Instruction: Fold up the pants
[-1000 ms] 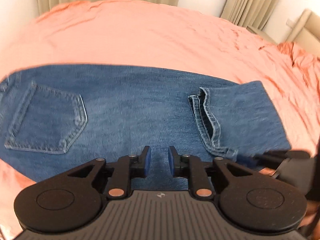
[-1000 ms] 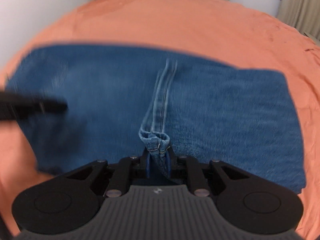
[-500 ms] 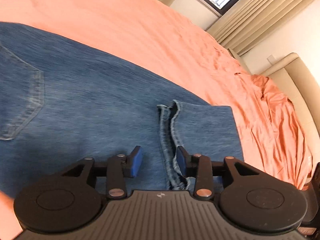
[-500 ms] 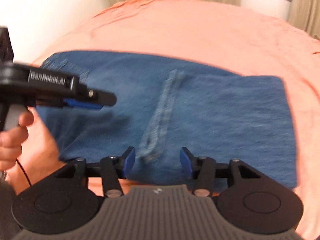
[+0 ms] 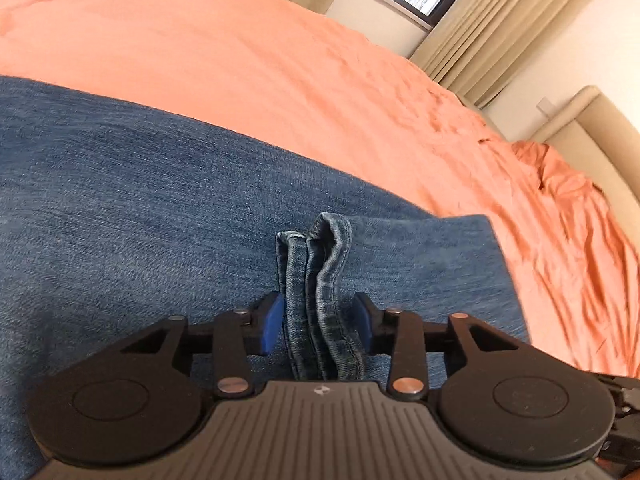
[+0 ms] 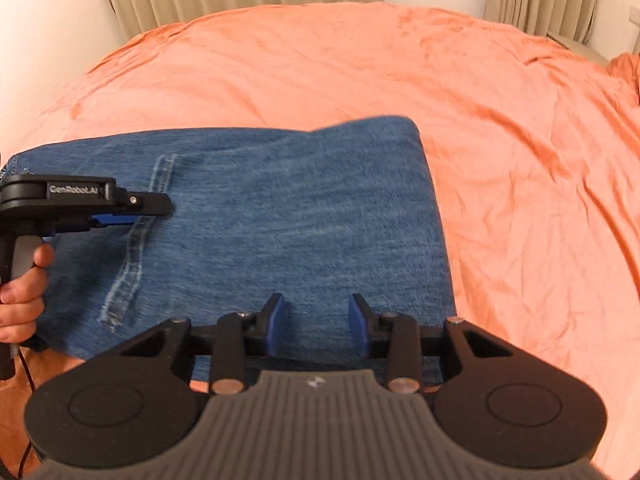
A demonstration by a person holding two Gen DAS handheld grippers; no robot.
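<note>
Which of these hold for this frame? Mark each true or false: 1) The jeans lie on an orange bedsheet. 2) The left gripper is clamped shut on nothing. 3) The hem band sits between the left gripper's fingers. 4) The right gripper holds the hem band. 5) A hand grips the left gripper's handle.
1) True: the jeans lie on the orange bedsheet.
2) False: the left gripper is open, having just been closing.
3) True: the hem band sits between them.
4) False: the right gripper is open over flat denim.
5) True: the hand shows in the right wrist view.
</note>
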